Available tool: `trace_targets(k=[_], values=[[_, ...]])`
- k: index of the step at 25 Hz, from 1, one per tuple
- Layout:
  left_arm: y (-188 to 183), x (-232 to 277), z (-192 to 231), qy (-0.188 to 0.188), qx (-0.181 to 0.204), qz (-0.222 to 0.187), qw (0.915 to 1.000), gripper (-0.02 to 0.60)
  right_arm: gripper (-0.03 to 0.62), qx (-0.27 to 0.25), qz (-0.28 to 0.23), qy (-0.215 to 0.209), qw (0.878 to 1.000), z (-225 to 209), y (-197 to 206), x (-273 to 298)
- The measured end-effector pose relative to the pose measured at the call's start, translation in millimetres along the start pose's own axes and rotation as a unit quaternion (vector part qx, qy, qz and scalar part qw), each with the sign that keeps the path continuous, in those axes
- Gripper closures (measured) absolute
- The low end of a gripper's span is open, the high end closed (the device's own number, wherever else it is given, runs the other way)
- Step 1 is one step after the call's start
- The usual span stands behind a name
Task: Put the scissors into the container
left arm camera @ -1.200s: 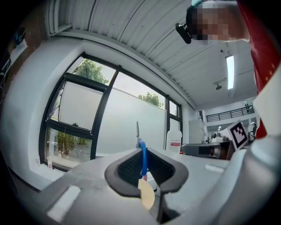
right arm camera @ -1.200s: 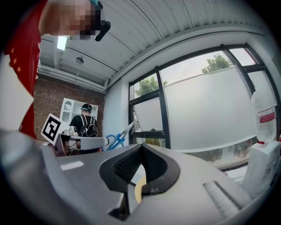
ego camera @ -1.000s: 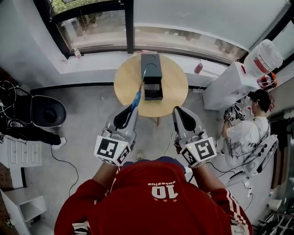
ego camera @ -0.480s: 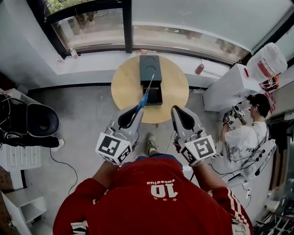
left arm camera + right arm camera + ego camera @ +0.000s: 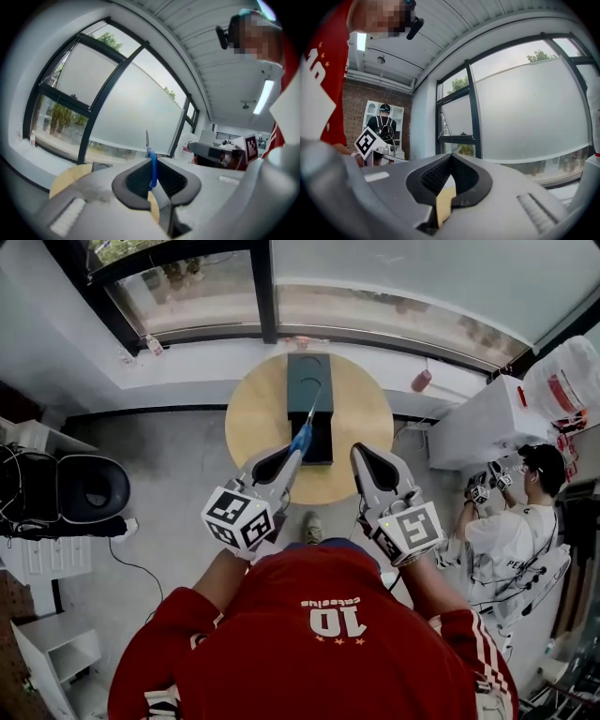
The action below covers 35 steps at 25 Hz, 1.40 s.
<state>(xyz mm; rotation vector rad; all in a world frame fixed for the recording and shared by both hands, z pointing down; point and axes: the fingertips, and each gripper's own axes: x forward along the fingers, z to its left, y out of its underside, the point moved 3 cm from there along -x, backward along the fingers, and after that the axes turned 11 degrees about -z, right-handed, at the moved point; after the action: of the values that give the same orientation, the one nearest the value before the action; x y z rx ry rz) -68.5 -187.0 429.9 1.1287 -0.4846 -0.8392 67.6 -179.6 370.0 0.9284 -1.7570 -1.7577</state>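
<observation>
A dark box-shaped container (image 5: 309,381) stands on the round wooden table (image 5: 258,413), toward its far side. My left gripper (image 5: 281,457) is shut on the blue handle of the scissors (image 5: 302,438). The blades point forward, with their tip over the container's near end. In the left gripper view the blue handle of the scissors (image 5: 153,168) is pinched between the pads and the blade sticks up beyond them. The container (image 5: 101,165) shows low on the table (image 5: 65,180). My right gripper (image 5: 367,460) is held beside the left, shut and with nothing in it (image 5: 451,159).
A person in a white shirt (image 5: 511,540) works at the right beside a white cabinet (image 5: 478,413). A black round chair (image 5: 94,488) stands at the left. A red can (image 5: 421,381) sits on the window ledge behind the table. A white shelf (image 5: 47,652) is at lower left.
Both grippers have moved forward toward the table. The scissors' tip has travelled from the table's near part to over the container's near end. The grip on the handle is unchanged.
</observation>
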Motion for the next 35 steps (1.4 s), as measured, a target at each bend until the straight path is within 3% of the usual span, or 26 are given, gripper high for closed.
trace_targets(k=[6,11,18,28,31,35], values=[[45.7,30.2,42.2,-0.029,-0.111,0.024,0.9931,0.549,0.602,0.008,0.009,-0.003,1.000,-26.0,19.0,13.8],[87.6,49.4,64.5,-0.055,-0.140,0.056,0.9870,0.549,0.602,0.022,0.025,-0.002,0.999,-45.6,47.4,18.0],[139.2,64.5,93.6,-0.078,-0.180,0.093,0.9762,0.549,0.602,0.028,0.037,0.034,0.998,-71.5,99.4,26.9],[208.1,66.9,124.7,-0.114,-0.275,0.132,0.9456,0.549,0.602,0.031,0.057,0.021,0.998,-76.2,124.3,28.7],[225.2,68.2,132.9,-0.132,-0.306,0.143,0.9319,0.549,0.602,0.034,0.061,0.023,0.997,-78.4,129.1,29.8],[240.5,69.5,140.4,-0.145,-0.326,0.165,0.9194,0.549,0.602,0.041,0.063,0.024,0.997,-78.6,132.7,31.0]])
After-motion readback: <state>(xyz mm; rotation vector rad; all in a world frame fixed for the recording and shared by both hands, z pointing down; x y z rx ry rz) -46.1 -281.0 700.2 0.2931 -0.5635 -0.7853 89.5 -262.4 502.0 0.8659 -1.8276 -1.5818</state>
